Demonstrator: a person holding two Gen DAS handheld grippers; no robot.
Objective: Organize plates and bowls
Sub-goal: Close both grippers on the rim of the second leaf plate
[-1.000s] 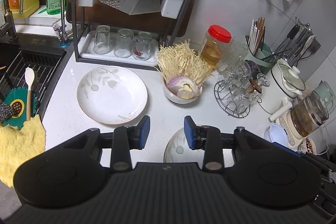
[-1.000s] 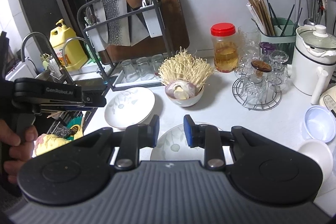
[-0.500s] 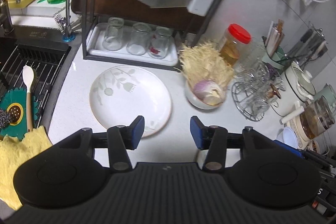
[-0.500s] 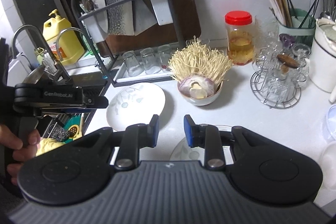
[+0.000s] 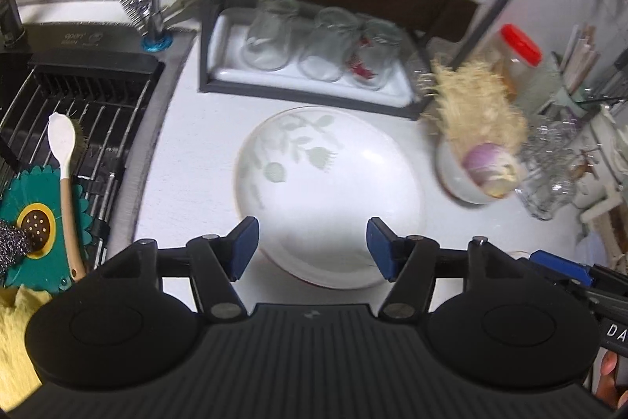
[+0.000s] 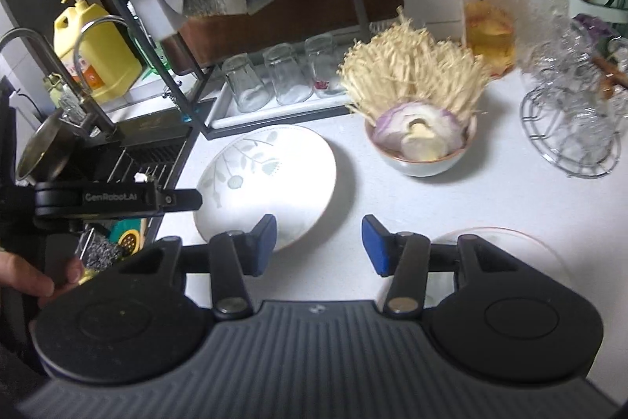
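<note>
A white plate with a leaf print [image 5: 329,195] lies on the white counter; it also shows in the right wrist view [image 6: 271,179]. My left gripper [image 5: 312,246] is open and empty, its jaws spread over the plate's near edge. My right gripper [image 6: 318,244] is open and empty, just right of that plate. A second white plate [image 6: 510,254] lies at the right, partly hidden behind my right gripper. A bowl with enoki mushrooms and onion [image 6: 422,140] stands behind it; it also shows in the left wrist view [image 5: 475,171].
A black dish rack with upturned glasses [image 6: 282,81] stands at the back. The sink with a wire drainer [image 5: 78,112] is at the left. A red-lidded jar [image 6: 488,14] and a wire glass stand [image 6: 577,128] are at the right.
Both grippers have opened wider. The left one has moved forward over the leaf-print plate; the right one has moved closer to the counter and leftward.
</note>
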